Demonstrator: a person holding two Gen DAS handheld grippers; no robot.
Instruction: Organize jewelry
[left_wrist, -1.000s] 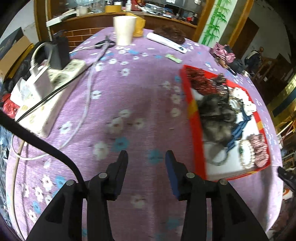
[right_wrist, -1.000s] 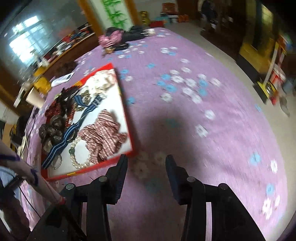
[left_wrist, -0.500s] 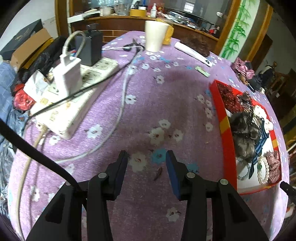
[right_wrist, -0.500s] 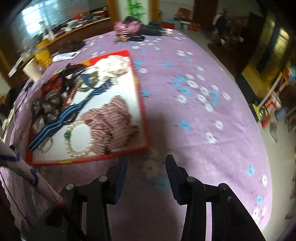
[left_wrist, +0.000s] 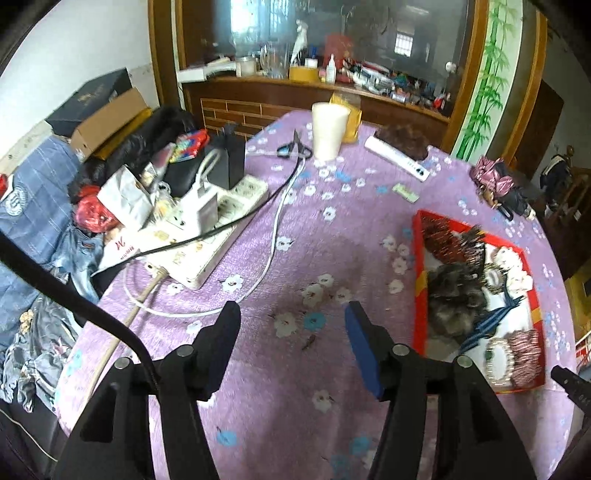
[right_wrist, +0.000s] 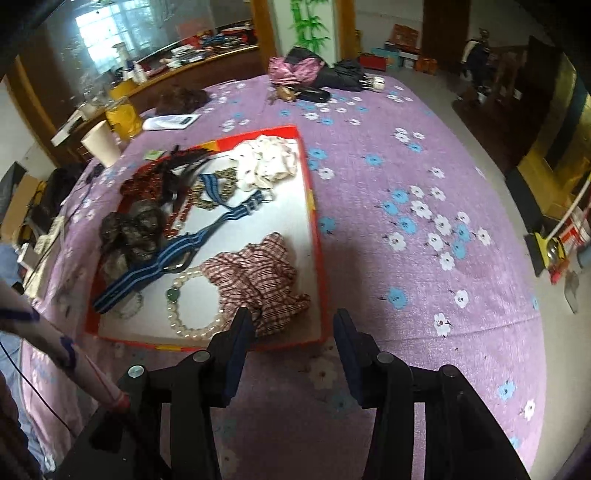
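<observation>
A shallow red-rimmed cardboard tray with a white floor (right_wrist: 314, 206) lies on a round table draped in a purple cloth printed with white and blue flowers (right_wrist: 424, 221), and the jewelry sits loose inside it. Nearest the right gripper (right_wrist: 291, 328) are a crumpled red-and-white checked fabric scrunchie (right_wrist: 258, 280) and, touching its left edge, a white pearl bracelet with one green bead (right_wrist: 181, 310); a navy-and-blue striped elastic band (right_wrist: 155, 267) runs diagonally across the middle, beside a dark brown furry hair tie (right_wrist: 133, 232), with a cream fabric scrunchie (right_wrist: 269, 162) at the far end. The right gripper hovers over the tray's near rim, its jaws having just parted a little, nothing between them. The left gripper (left_wrist: 291, 328) hangs over bare cloth to the left of the tray, its jaws having just spread wider (also empty). Farther back stand a white paper cup (left_wrist: 328, 129) and a white power strip with plugged-in chargers (left_wrist: 207, 229).
</observation>
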